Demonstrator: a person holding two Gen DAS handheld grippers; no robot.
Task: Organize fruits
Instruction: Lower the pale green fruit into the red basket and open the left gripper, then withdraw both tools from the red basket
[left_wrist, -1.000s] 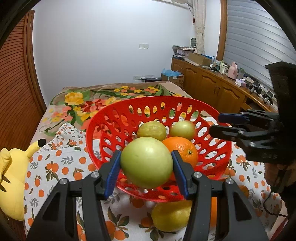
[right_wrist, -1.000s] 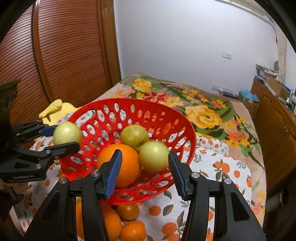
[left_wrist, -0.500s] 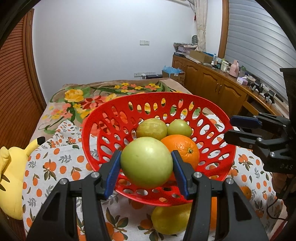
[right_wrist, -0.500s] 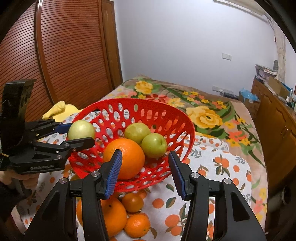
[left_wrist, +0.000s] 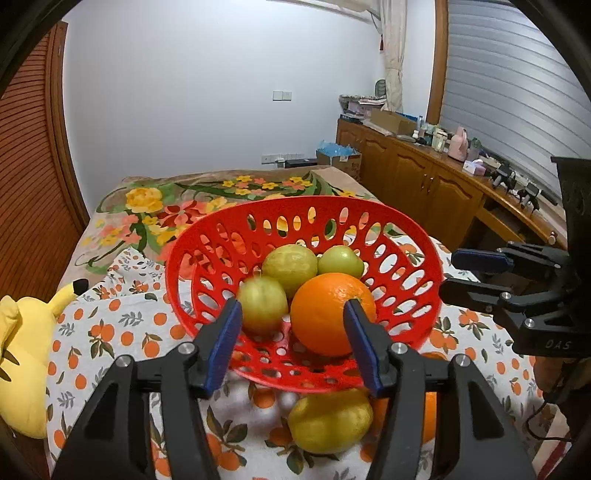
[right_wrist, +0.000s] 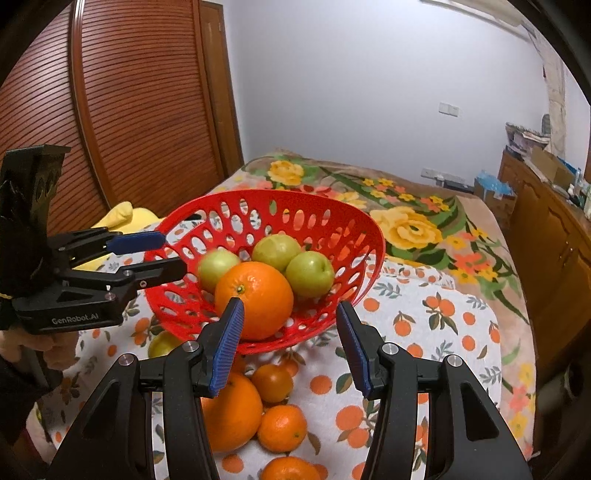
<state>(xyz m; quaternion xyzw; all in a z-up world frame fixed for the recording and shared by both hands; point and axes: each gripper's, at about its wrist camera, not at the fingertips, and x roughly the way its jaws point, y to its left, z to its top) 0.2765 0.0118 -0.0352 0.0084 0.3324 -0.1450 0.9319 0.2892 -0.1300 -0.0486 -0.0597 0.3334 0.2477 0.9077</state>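
A red perforated basket (left_wrist: 424, 258) (right_wrist: 369, 236) sits on a fruit-print cloth on the bed. It holds a large orange (left_wrist: 330, 314) (right_wrist: 255, 299) and three green fruits; the nearest one (left_wrist: 263, 302) (right_wrist: 216, 267) lies at the basket's left side. My left gripper (left_wrist: 291, 341) (right_wrist: 155, 254) is open and empty just short of the basket's near rim. My right gripper (right_wrist: 290, 345) (left_wrist: 465, 273) is open and empty above loose oranges (right_wrist: 231, 411) on the cloth. A yellow-green fruit (left_wrist: 330, 421) lies on the cloth below the left gripper.
A yellow plush toy (left_wrist: 22, 362) lies at the bed's left edge. A wooden slatted wardrobe (right_wrist: 129, 110) stands on the left. A wooden cabinet (left_wrist: 424, 181) with clutter runs along the right. A floral blanket (right_wrist: 413, 221) covers the far bed.
My left gripper has opened and let go of the green fruit, which now lies in the basket. The right gripper has drawn back from the basket, over the loose oranges.
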